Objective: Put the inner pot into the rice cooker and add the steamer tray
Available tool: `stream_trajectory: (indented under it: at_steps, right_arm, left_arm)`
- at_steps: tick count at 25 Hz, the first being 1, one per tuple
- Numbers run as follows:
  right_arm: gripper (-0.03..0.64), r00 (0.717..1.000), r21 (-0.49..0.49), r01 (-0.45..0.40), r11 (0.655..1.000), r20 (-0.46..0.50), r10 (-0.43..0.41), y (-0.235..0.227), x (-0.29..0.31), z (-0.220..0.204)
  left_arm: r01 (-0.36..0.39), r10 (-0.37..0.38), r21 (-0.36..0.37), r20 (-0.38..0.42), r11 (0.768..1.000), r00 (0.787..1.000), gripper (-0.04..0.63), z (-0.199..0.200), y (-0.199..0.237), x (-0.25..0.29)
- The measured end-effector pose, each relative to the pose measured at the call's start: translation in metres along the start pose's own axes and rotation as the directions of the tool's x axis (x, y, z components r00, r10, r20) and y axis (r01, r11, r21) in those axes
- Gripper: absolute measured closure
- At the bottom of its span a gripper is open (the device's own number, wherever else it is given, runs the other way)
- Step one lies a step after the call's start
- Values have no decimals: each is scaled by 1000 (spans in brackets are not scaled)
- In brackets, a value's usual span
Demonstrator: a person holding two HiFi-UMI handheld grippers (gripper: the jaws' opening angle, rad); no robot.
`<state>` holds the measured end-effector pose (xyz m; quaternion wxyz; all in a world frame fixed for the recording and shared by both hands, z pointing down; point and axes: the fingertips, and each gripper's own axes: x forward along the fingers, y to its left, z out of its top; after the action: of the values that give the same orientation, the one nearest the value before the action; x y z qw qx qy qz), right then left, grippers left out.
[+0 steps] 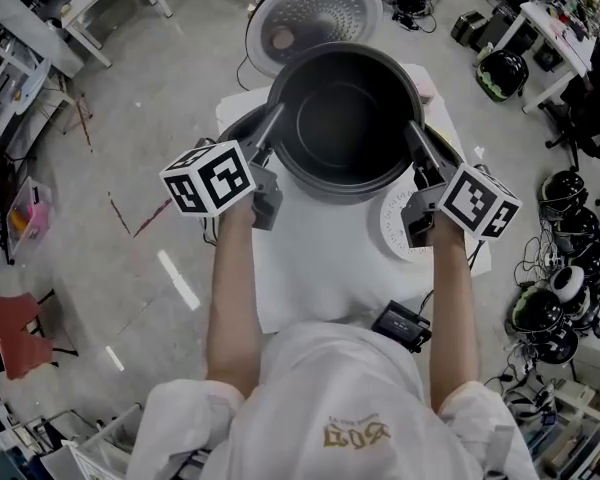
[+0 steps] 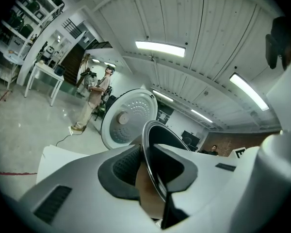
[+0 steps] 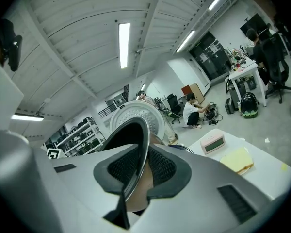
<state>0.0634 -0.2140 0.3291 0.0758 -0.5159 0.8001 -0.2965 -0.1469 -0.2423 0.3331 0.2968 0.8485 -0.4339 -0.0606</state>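
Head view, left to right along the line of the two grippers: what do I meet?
left gripper, jaws shut on the pot's near-left rim → inner pot → right gripper, jaws shut on the pot's opposite rim

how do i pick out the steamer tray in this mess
Find the white table and the dark inner pot held above it. The steamer tray lies flat on the table at the pot's right, partly behind the right gripper. It is the only white round disc lying on the tabletop; the black device nearby is rectangular.
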Motion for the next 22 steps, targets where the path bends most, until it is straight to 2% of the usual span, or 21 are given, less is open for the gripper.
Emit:
stream_trajectory:
  at_steps: [13, 18, 22]
  right_arm:
    - [546, 992, 121, 80, 989, -107, -68, -62, 37, -21]
    - [546, 986, 115, 102, 988, -144, -85, -72, 47, -31]
    - [545, 979, 79, 124, 989, -172, -109, -81, 56, -39]
  left_arm:
    - [-43, 38, -64, -78, 997, 996, 497, -27, 27, 51]
    - [-80, 72, -67, -117, 995, 991, 497, -42, 43, 59]
    - [-118, 111, -29, -163, 993, 980, 499, -55, 53, 64]
